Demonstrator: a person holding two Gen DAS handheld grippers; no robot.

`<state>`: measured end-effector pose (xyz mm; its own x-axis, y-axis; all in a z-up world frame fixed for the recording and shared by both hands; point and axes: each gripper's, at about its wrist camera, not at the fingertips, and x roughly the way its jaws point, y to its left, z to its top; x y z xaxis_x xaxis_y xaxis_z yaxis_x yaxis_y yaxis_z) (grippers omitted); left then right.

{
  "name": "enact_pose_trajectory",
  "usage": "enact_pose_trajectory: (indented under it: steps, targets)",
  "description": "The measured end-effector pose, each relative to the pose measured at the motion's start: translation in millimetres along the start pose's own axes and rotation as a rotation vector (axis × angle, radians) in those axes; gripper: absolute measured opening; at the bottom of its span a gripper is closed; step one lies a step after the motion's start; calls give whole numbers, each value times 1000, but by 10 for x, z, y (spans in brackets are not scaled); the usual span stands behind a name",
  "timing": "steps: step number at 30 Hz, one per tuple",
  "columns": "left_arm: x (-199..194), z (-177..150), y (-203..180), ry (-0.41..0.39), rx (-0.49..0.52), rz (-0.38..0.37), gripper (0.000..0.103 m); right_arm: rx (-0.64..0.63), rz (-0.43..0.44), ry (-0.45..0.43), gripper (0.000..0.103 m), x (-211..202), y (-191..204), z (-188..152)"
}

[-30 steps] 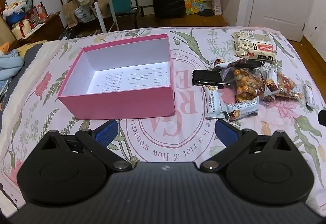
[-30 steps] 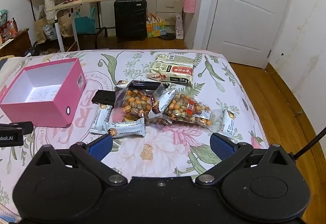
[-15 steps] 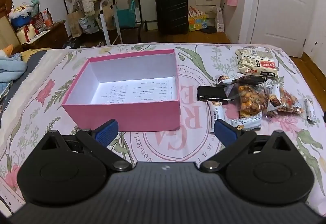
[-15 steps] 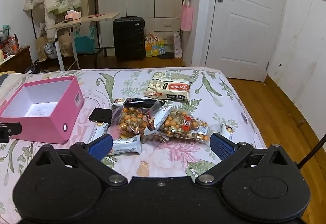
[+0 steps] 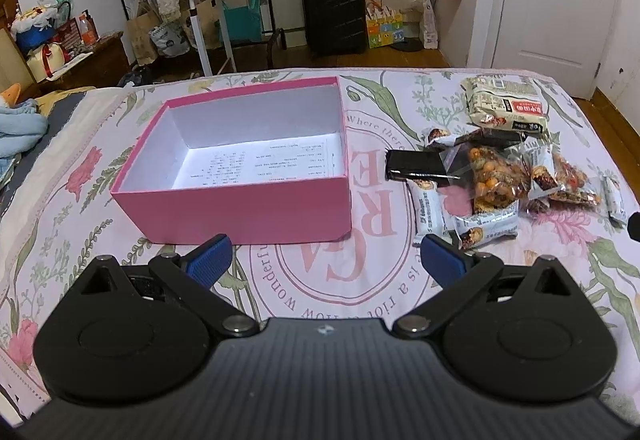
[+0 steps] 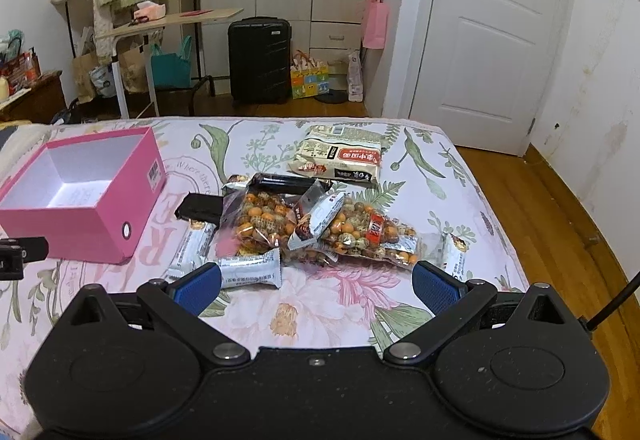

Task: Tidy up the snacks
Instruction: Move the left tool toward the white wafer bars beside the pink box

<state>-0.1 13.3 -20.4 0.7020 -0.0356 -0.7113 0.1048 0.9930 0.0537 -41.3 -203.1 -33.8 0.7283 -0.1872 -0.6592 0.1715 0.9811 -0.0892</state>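
Beside pink box (image 5: 248, 216), snack pile (image 6: 304, 224), both tools spread

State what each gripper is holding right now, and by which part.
Nothing is held. The left gripper and right gripper are both open and empty above the bed; the snacks lie untouched beside the pink box.

An open box (image 5: 240, 200) sits on a bed (image 5: 340, 280). To its right lies a pile of snack packets (image 6: 304, 224), with one large bag (image 6: 340, 160) behind them.
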Motion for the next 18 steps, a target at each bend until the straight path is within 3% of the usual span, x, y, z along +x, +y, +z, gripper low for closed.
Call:
enact_pose_trajectory:
  steps: [18]
  targets:
    - [155,-48,-53,23,34,-21,101,-35,-9,24,103,77,77,-19]
